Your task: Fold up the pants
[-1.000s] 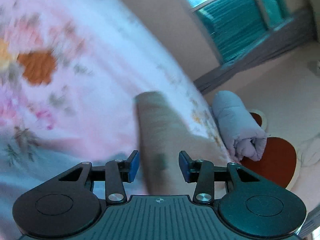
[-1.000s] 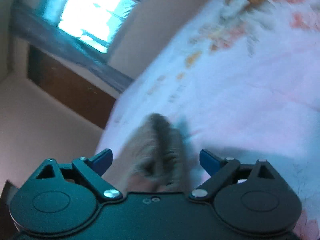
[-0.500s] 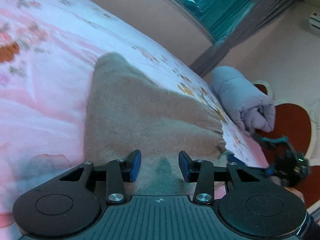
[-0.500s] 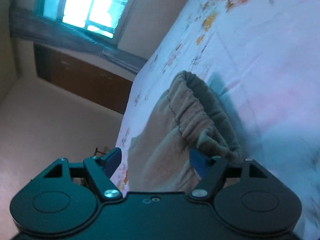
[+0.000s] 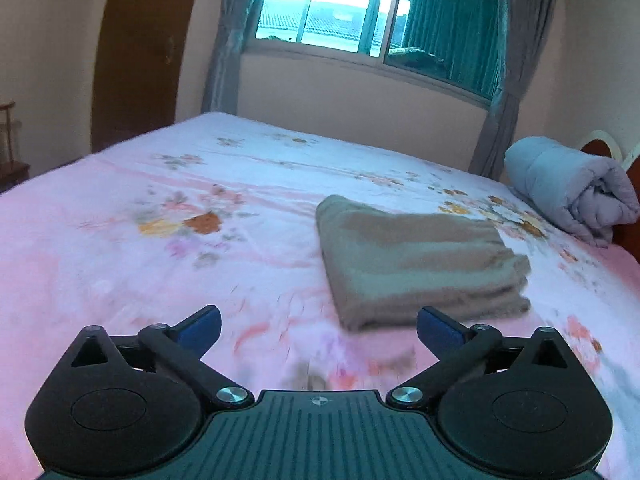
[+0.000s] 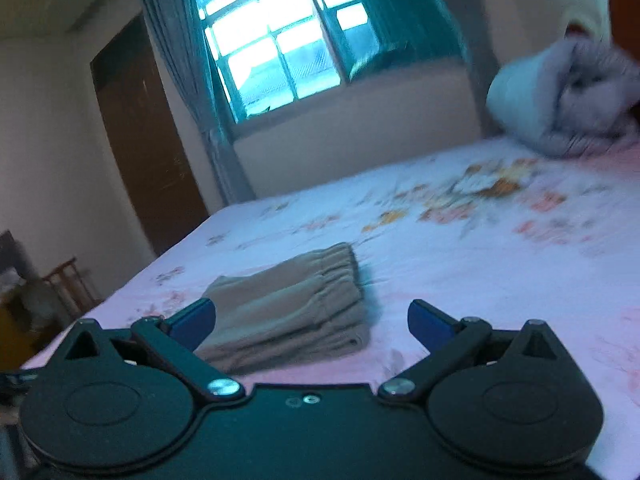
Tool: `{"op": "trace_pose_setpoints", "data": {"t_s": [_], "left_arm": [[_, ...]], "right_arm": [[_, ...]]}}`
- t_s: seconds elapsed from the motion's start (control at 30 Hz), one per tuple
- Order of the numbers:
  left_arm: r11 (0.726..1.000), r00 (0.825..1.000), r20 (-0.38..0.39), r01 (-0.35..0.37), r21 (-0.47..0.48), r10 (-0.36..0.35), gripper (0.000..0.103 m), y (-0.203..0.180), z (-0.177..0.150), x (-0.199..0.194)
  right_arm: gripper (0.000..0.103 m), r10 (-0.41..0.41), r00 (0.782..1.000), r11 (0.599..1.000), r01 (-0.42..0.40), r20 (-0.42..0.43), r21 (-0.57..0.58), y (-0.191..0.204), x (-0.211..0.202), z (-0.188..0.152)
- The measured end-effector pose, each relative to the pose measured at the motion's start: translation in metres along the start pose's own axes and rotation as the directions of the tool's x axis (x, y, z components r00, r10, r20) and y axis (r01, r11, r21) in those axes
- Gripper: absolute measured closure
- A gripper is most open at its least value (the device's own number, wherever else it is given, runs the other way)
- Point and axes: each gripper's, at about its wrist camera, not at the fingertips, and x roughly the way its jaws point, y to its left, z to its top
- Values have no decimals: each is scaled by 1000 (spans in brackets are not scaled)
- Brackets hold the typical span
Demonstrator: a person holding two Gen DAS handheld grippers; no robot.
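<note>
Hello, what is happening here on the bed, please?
A person is folding pants with a hand-held gripper in each hand. The tan pants now lie folded in a flat stack on the pink floral bed sheet. The left hand-held gripper and the right hand-held gripper have just been opening; both are wide open with nothing between the jaws, apart from the pants. A rolled grey blanket lies at the far right of the bed.
</note>
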Motion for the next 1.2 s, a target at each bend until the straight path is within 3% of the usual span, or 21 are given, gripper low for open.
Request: {"op": "trace_pose_setpoints", "data": {"t_s": [0.07,0.2,0.27,0.47,0.63,0.83,1.0,1.2], "left_arm": [[1000,1000,16,-11,17,10,0,0,-13,-29],[993,996,77,-49,110,40,0,-12,-37,-86],[987,992,116,-65,144,49,0,-18,-48,-110],[993,995,96,22,112,-32,0,-26,-76,-163],[991,991,106,64,119,-76,0,-36,-97,-196],[982,991,115,46,182,-68,0,-46,-110,-210],[988,993,105,37,148,-52,0,-40,-107,-207],[993,993,104,43,111,-55,0,-34,-105,-205]], "right_arm": [[6,-33,999,999,34,31,-38,8,-22,-18],[6,-43,999,999,43,3,-20,24,-57,-44],[6,-65,998,996,66,15,-64,36,-73,-54],[6,-57,998,991,53,-35,-122,68,-110,-82],[6,-88,995,976,76,-54,-202,87,-117,-99],[6,-81,996,975,70,-47,-213,98,-121,-105],[6,-91,995,965,80,-32,-248,104,-121,-108],[6,-89,996,976,81,-30,-202,98,-120,-106]]}}
